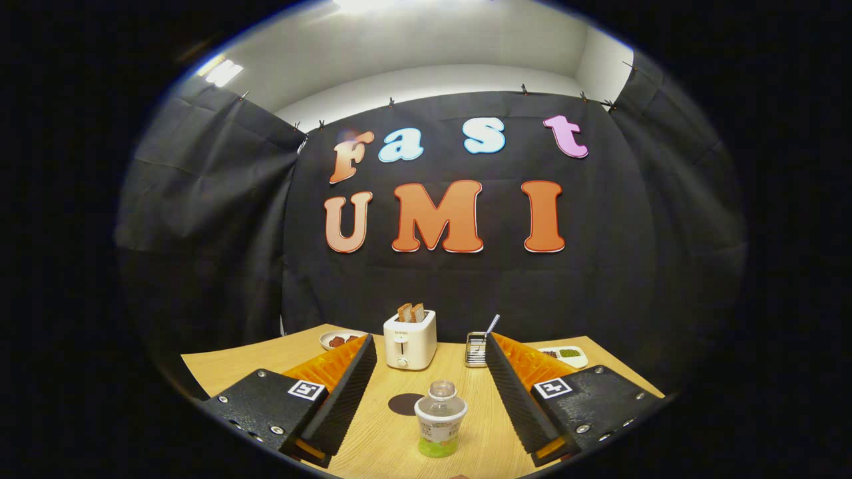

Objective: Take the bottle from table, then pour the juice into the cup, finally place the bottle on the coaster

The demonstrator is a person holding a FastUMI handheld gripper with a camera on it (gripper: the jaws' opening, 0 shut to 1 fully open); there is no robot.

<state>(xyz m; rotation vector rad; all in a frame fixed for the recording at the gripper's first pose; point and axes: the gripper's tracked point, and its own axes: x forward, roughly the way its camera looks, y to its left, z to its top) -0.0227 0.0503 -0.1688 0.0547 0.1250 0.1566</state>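
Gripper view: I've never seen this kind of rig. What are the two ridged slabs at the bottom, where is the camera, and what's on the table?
The camera rides on a hand-held two-finger tool and looks forward along it. The ridged slabs are its fingers, spread open and holding nothing. Between them, on the light wooden table, stands a small clear plastic bottle with a green-banded label. Just behind the bottle lies a dark round coaster. Farther back are a white toaster holding bread slices, a metal holder with a spoon and two small dishes of food.

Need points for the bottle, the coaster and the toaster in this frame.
bottle (440, 419): gripper view, on its labelled body, between the open fingers.
coaster (405, 404): gripper view, on its dark top, beside the bottle.
toaster (410, 342): gripper view, on its front face.
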